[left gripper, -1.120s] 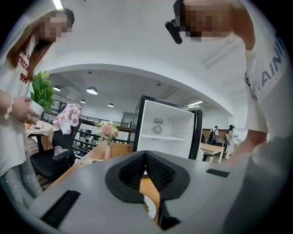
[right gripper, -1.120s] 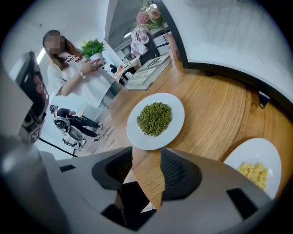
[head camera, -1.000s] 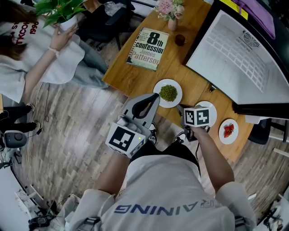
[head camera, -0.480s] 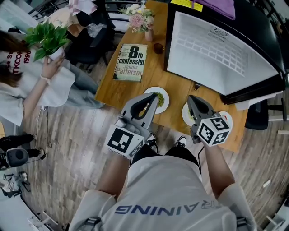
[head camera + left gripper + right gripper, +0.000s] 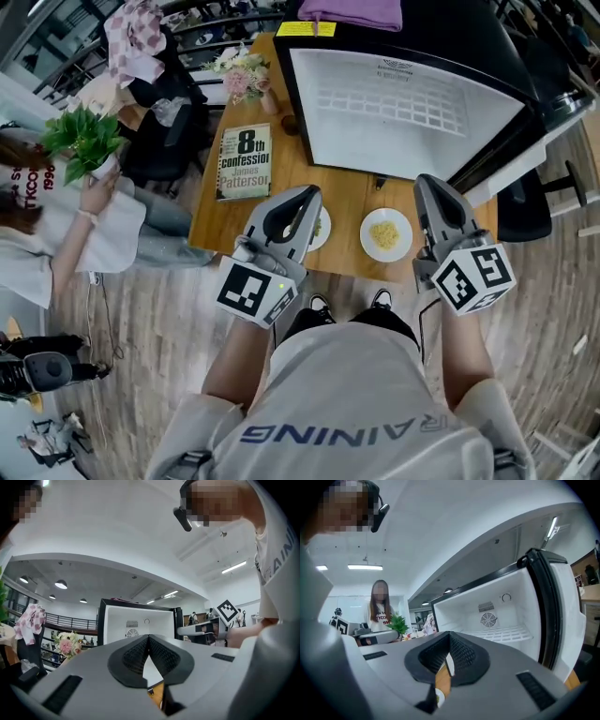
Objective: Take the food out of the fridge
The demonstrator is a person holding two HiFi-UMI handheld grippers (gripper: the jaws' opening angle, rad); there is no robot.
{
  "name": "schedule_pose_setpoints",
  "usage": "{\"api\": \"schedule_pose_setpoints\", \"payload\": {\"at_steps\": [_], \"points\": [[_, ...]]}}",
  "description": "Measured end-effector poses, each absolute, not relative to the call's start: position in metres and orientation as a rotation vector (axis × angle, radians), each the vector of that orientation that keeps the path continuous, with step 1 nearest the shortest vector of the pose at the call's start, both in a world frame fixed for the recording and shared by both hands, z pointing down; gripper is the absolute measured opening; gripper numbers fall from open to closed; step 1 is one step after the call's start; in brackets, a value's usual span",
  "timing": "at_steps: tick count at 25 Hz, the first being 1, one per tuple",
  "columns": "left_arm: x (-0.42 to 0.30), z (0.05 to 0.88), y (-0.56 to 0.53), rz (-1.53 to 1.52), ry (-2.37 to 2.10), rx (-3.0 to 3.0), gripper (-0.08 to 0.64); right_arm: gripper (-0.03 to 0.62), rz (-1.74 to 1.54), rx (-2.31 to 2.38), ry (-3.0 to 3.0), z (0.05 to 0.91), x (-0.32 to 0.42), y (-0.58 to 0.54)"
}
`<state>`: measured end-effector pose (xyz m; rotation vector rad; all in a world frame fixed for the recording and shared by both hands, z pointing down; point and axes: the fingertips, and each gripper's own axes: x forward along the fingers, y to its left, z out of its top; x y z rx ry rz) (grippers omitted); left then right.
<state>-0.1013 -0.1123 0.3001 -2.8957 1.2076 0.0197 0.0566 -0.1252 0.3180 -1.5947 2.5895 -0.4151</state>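
Note:
The fridge (image 5: 403, 112) stands open on the far side of the wooden table (image 5: 309, 164), showing a white inside with a bare wire shelf. A white plate of yellow food (image 5: 385, 234) sits on the table in front of it. A second plate with greens (image 5: 322, 228) is mostly hidden behind my left gripper (image 5: 305, 197). My left gripper is shut and empty and points level at the fridge (image 5: 136, 620). My right gripper (image 5: 429, 185) is also shut on nothing, held level in front of the open fridge (image 5: 497, 616).
A paperback book (image 5: 245, 162), a vase of flowers (image 5: 246, 80) and a small dark cup (image 5: 290, 125) are on the table's left part. A person holding a potted plant (image 5: 84, 141) sits at the left. The fridge door (image 5: 525, 122) hangs open at the right.
Both grippers have risen. The right one came up from beside the plates and now points level at the fridge. The plate of red fruit at the right is no longer in view.

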Motion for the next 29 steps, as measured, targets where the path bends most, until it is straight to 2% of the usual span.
{"api": "schedule_pose_setpoints", "payload": {"at_steps": [9,29], "points": [[-0.079,0.290,-0.114,0.027,1.100,-2.903,0.008,0.020,-0.241,-1.704,2.547,0.292,0.082,-0.111],[-0.062,0.291,-0.114,0.047,1.097,-2.906,0.008,0.020,-0.223,-1.710,2.568,0.288,0.097,-0.113]]}}
